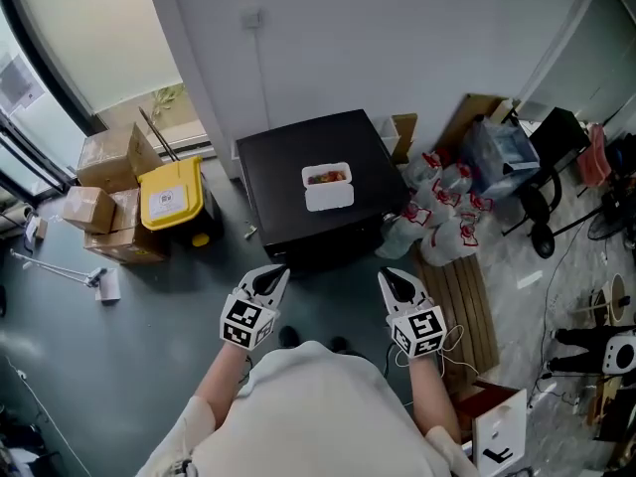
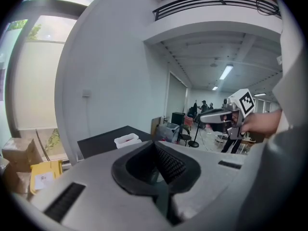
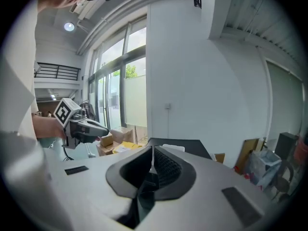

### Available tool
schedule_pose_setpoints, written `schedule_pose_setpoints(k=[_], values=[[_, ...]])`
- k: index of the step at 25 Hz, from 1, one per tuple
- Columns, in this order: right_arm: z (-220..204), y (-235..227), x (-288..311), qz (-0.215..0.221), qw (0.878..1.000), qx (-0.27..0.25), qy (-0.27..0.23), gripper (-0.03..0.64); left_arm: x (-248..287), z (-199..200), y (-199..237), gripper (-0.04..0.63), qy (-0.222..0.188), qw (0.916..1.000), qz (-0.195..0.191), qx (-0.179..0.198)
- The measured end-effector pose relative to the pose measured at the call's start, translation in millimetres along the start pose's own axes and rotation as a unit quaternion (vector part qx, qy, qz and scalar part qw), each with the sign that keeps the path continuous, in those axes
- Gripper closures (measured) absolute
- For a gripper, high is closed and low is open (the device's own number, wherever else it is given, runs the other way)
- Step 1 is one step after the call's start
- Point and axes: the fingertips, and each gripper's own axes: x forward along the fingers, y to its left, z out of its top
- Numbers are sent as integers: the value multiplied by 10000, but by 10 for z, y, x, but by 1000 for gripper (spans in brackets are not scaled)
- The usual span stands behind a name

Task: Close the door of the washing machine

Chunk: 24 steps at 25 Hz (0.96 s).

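From above, in the head view, the black washing machine (image 1: 298, 172) stands against the white wall, with a white container (image 1: 327, 187) on its top. A yellow bin (image 1: 171, 195) and cardboard boxes (image 1: 104, 157) sit to its left. The person stands just in front of it. The left gripper (image 1: 274, 274) and the right gripper (image 1: 390, 278) are held near the body, both pointing toward the machine and touching nothing. No door leaf juts out over the floor between person and machine. The front face is dark and steeply foreshortened, so the door itself cannot be made out.

Along the left gripper view, the 2 jaws are clenched together with nothing between them. The machine's top (image 2: 101, 141) and the container lie ahead, well apart from the tip.

Along the right gripper view, the jaws are likewise pressed together and empty. The machine (image 3: 190, 146) sits ahead, out of contact.

As a judgement, the closing push looks either finished or not yet begun. The lack of any protruding door hints at finished. What is left is to confirm that the door sits flush.
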Motion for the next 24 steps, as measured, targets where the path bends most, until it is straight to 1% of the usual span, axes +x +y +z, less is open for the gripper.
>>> schedule_pose_setpoints(k=[8, 13, 24], values=[[15, -99, 28, 11, 9999, 108, -53, 577, 14, -17, 22, 586, 51, 9998, 184, -70], [-16, -100, 59, 36, 10000, 73, -34, 578, 14, -73, 47, 586, 91, 9996, 255, -115], [55, -78, 133, 46, 9999, -3, -96, 578, 29, 1, 121, 586, 44, 9997, 252, -60]])
